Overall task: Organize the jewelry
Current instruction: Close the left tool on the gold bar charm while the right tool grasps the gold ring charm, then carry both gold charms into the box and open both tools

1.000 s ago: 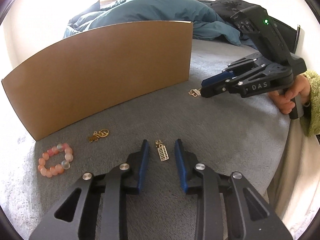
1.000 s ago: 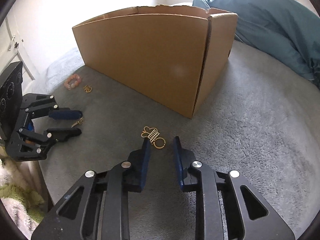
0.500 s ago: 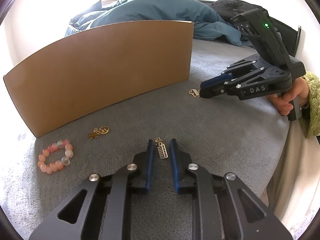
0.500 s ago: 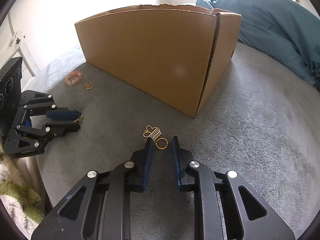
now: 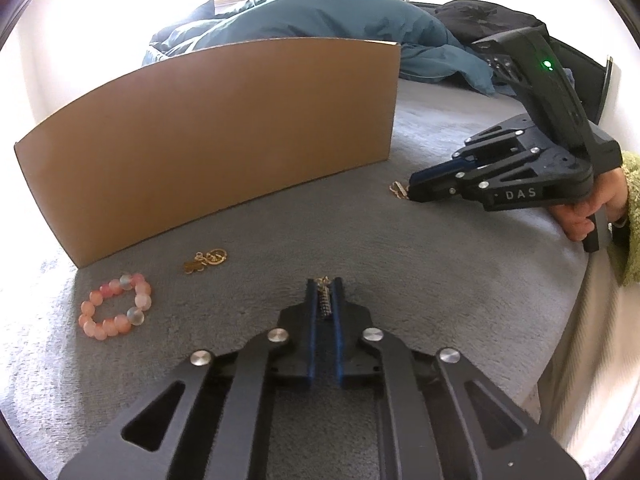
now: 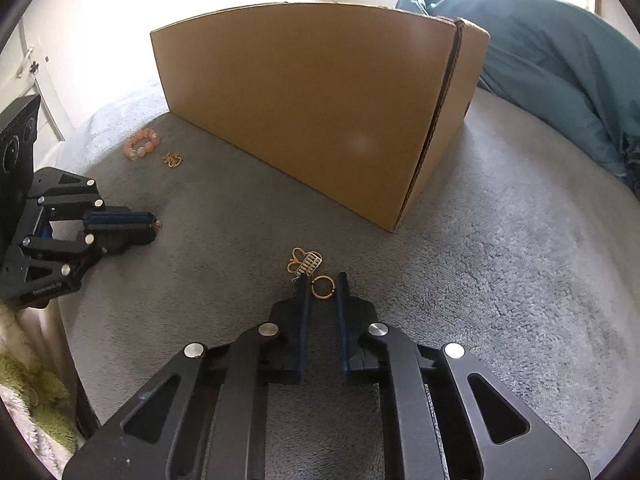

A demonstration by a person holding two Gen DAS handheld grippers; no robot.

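Note:
My left gripper (image 5: 324, 281) is shut on a small gold ladder-shaped charm (image 5: 325, 303), pinched between its blue pads on the grey bed cover. From the right wrist view the left gripper (image 6: 154, 225) lies low at the left, with the charm's tip poking out. My right gripper (image 6: 323, 283) has its jaws closing around the gold ring (image 6: 322, 286) of a gold butterfly charm (image 6: 306, 261); the pads stand a little apart from the ring. The left wrist view shows the right gripper (image 5: 412, 195) right beside that charm (image 5: 398, 190).
A tall cardboard box (image 5: 220, 140) stands behind the jewelry. A pink bead bracelet (image 5: 116, 306) and a gold keyring charm (image 5: 206, 259) lie near its left corner. A teal duvet (image 6: 560, 60) is heaped at the back. The bed's edge runs close on the right.
The left jaws closed onto the ladder charm, which lay loose between them before. The right jaws narrowed and edged forward until the gold ring sat between their tips.

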